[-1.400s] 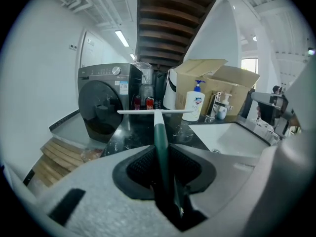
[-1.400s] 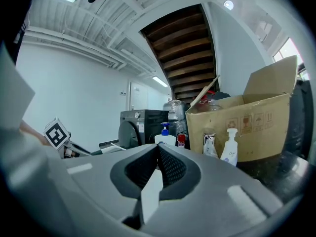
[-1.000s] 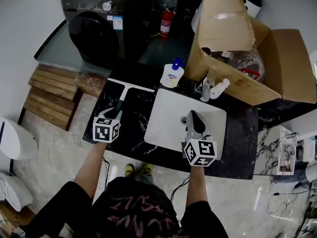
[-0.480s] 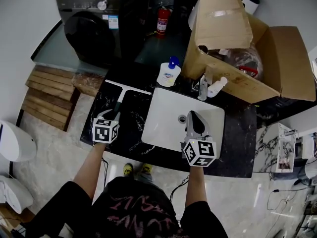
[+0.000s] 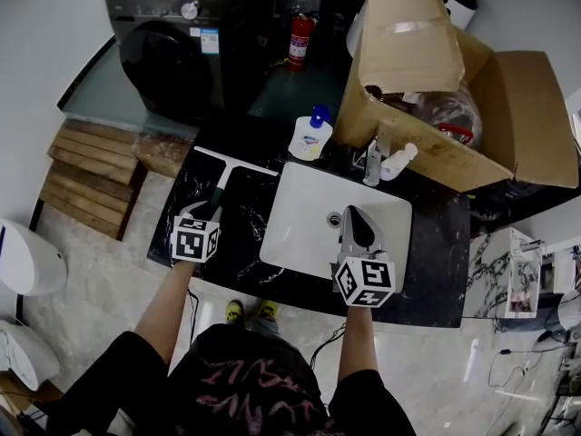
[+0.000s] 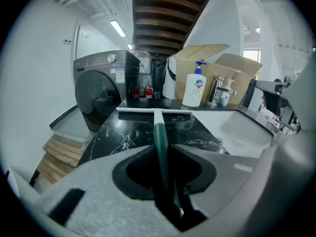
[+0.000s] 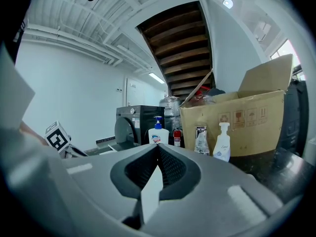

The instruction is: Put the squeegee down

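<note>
I seem to be working in a laundry and wash corner tucked under a staircase [image 7: 180, 43] — a utility space. A front-loading washing machine [image 5: 177, 48] stands by a black marble counter [image 5: 241, 243] with a white sink [image 5: 309, 216] — soap bottle [image 5: 311, 136], fire extinguisher [image 5: 301, 42] and cardboard box [image 5: 427, 53] behind.

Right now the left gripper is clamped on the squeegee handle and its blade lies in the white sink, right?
Not quite. The left gripper is clamped on the handle of the squeegee, but the blade sits on the black counter, left of the white sink, as the head view shows.
</note>
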{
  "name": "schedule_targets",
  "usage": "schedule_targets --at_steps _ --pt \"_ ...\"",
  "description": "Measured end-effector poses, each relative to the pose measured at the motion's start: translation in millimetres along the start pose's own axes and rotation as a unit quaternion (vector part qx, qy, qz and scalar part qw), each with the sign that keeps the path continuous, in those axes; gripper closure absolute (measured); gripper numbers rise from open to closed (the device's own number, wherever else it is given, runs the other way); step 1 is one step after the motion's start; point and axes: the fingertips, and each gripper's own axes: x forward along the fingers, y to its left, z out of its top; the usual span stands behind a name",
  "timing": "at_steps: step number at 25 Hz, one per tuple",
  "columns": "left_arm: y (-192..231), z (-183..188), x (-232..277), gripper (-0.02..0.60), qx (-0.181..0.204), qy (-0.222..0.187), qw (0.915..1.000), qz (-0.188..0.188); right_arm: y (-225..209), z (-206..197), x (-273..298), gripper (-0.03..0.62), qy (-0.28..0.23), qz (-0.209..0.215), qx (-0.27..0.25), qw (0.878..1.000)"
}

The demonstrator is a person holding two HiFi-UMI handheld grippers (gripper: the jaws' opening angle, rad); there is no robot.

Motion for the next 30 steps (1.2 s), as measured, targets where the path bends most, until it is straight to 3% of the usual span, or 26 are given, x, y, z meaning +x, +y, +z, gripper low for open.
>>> schedule_targets --at_steps 7,11,19,30 --pt "-3 0 0 0.462 0.01 0.001 1.0 -0.003 0 0 -5 0.592 -0.001 -0.001 -0.002 1.0" --pt "-5 -1 -3 0.419 0.009 -0.003 0.9999 -0.008 0 -1 -8 0.592 -0.003 -0.003 0.0 1.0" --pt "1 4 -26 0.42 -0.003 -0.029 0.9996 0.0 9 -1 -11 0.592 -0.001 0.003 -0.003 1.0" --pt "5 47 -71 0.526 0.023 -0.11 0.9936 0.012 15 14 -17 0.592 -0.02 0.004 -0.002 1.0"
